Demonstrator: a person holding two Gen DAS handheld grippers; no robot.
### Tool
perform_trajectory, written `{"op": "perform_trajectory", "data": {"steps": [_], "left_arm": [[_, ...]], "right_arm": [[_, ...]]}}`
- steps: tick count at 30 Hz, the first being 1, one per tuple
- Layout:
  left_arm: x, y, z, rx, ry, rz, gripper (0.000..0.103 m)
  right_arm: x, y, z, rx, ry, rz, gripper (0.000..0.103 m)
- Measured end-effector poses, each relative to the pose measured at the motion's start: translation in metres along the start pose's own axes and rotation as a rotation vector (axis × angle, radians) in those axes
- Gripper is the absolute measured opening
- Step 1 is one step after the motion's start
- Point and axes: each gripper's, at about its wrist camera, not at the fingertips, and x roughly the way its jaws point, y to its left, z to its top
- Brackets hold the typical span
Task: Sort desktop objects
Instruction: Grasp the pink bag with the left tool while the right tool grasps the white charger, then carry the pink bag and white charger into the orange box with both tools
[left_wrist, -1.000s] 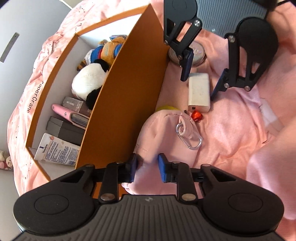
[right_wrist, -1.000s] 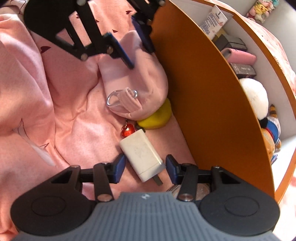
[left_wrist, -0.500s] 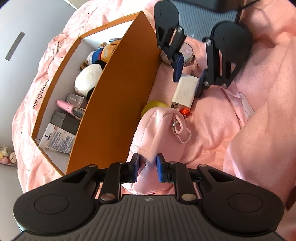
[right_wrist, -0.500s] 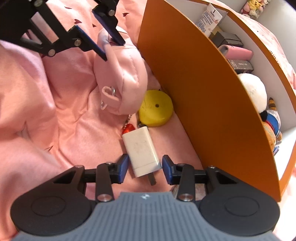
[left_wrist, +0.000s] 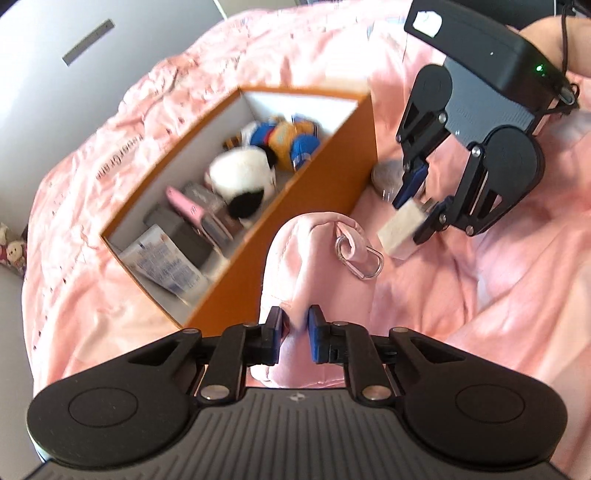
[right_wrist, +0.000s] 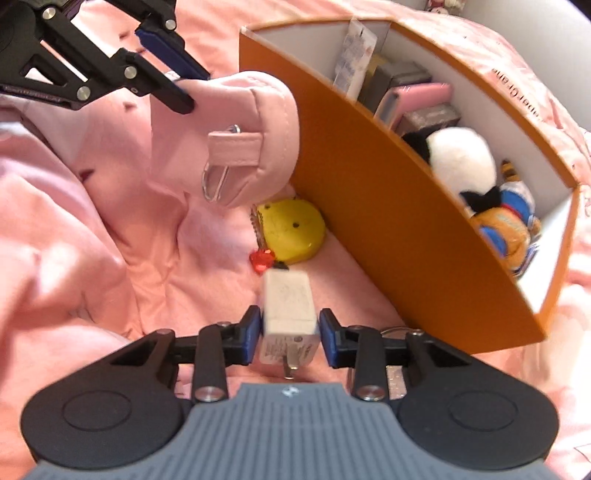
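While both loads are carried toward the orange box (left_wrist: 334, 177), they should be raised well over its near wall before any release, and each grip kept firm, since the pink pouch (left_wrist: 306, 258) hangs limp below its pinch. The left gripper (left_wrist: 294, 332) is clamped on the pouch's edge, which is pinched between the fingers (left_wrist: 316, 334) just beside the box's near wall. The right gripper (right_wrist: 290, 334), whose fingers have just been closing, is closed on the white charger (right_wrist: 289, 306), held off the pink bedding (right_wrist: 92, 266) near the box's end, above the yellow disc (right_wrist: 291, 230).
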Motion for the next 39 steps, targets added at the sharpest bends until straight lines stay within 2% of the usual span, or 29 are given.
{"op": "perform_trajectory", "data": {"steps": [8,13,18,22,25,32,39], "left_arm": [[-0.045,0.026,0.027,-0.020,-0.082,0.006,0.016],[-0.061,0.052,0.052,-0.004,-0.126,0.089,0.016],[-0.054,0.071,0.071,0.061,-0.136,0.141,0.016],[-0.026,0.081,0.077,0.101,-0.078,0.129,0.016],[0.000,0.084,0.076,0.116,-0.016,0.085,0.016],[0.043,0.087,0.070,0.189,0.091,0.041,0.015],[0.080,0.078,0.063,0.318,0.183,-0.046,0.015]], "right_arm": [[-0.046,-0.034,0.005,0.043,-0.096,-0.025,0.035],[-0.083,-0.045,0.018,0.043,-0.171,-0.045,0.035],[-0.112,-0.059,0.036,0.063,-0.272,-0.079,0.035],[-0.116,-0.077,0.046,0.104,-0.308,-0.128,0.035],[-0.105,-0.095,0.052,0.164,-0.304,-0.130,0.035],[-0.074,-0.131,0.058,0.290,-0.248,-0.029,0.036],[-0.048,-0.145,0.065,0.312,-0.186,0.033,0.036]]}}
